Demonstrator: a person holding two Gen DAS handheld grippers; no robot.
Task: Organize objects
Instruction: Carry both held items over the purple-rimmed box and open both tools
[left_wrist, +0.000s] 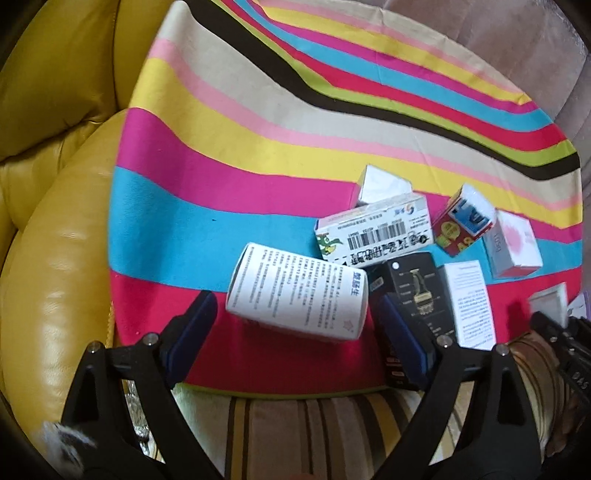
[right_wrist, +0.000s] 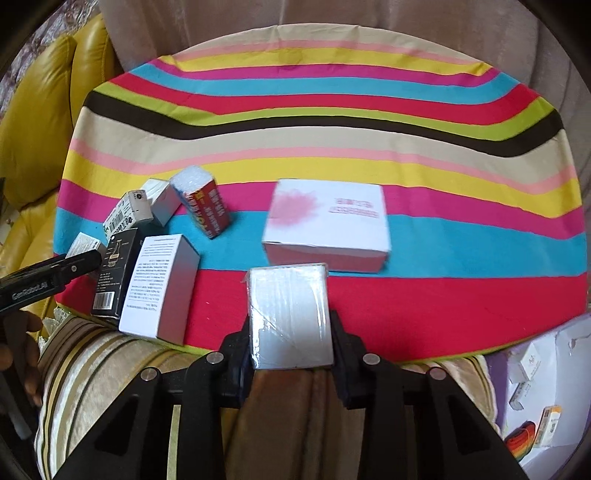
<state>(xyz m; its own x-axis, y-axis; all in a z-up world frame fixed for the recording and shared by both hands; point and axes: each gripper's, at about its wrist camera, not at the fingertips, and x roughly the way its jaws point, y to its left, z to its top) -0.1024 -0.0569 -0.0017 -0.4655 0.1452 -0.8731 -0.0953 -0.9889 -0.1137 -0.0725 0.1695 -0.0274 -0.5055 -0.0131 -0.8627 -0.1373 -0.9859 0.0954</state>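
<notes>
Several small boxes lie on a striped cloth (left_wrist: 258, 155). My left gripper (left_wrist: 295, 325) is open, its blue pads either side of a white text-printed box (left_wrist: 295, 295) that lies on the red stripe. A black box (left_wrist: 413, 291) sits just right of it, behind the right pad. My right gripper (right_wrist: 290, 332) is shut on a white plastic-wrapped box (right_wrist: 290, 314), held above the cloth's near edge. A white box with a pink blot (right_wrist: 327, 225) lies just beyond it. The left gripper (right_wrist: 48, 277) shows at the left edge of the right wrist view.
A barcode box (left_wrist: 373, 232), a red box (left_wrist: 461, 225), a small white box (left_wrist: 380, 182) and a tall white text box (right_wrist: 159, 288) cluster on the cloth's left part. A yellow leather sofa (left_wrist: 55, 184) borders the left. A white bag with boxes (right_wrist: 543, 398) lies at the right.
</notes>
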